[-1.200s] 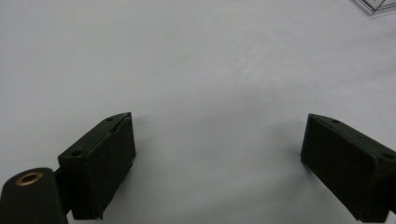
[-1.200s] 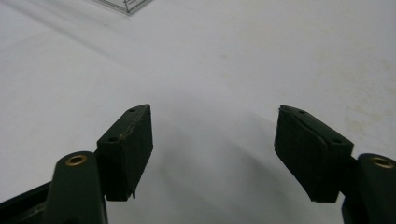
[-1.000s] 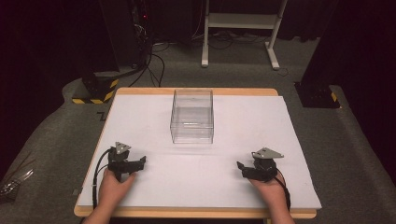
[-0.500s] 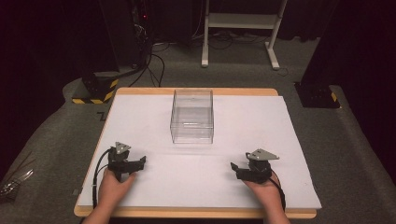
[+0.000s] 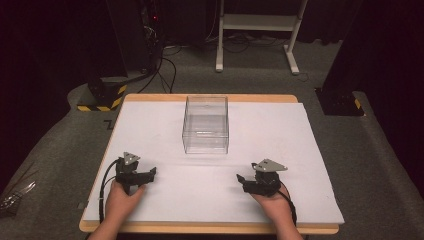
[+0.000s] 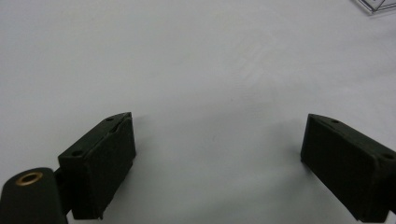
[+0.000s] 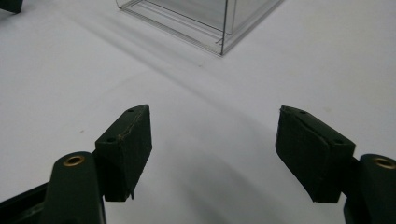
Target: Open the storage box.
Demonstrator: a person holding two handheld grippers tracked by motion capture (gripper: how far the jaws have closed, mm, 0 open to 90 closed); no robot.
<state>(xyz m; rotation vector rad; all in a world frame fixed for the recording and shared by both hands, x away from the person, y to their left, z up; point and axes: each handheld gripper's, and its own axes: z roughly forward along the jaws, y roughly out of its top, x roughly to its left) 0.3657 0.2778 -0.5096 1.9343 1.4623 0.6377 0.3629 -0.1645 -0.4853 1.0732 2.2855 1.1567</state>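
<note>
While both hands rest near the front edge of the table (image 5: 310, 107), the clear box (image 5: 205, 124) stands alone in the middle of the white sheet (image 5: 280, 145), farther back. It is upright with its open top facing up, and it looks like it has nothing in it.

From the high view, the right gripper (image 5: 243, 181) sits in front of the box and off to the right side, well apart from it. Its jaws point toward the middle of the table. They are spread wide with nothing between them, though they have just been closing a little bit. The left gripper (image 5: 151, 173) sits in front of the box and off to the left side, also well apart from it. Its jaws are spread wide too, and they pinch nothing.

In the right gripper view, the right gripper (image 7: 212, 154) shows its two black jaws with bare white sheet between them. The near corner of the clear box (image 7: 219, 18) shows at the top, up ahead and not touching. You can see its thin see-through walls up close here, which the high view is too far away to show well.

In the left gripper view, the left gripper (image 6: 217, 156) looks at plain white sheet, and just a tiny corner of the clear box (image 6: 376, 4) peeks in at the top right.

The high view also shows a black cable (image 5: 103, 182) looping from the left gripper.
</note>
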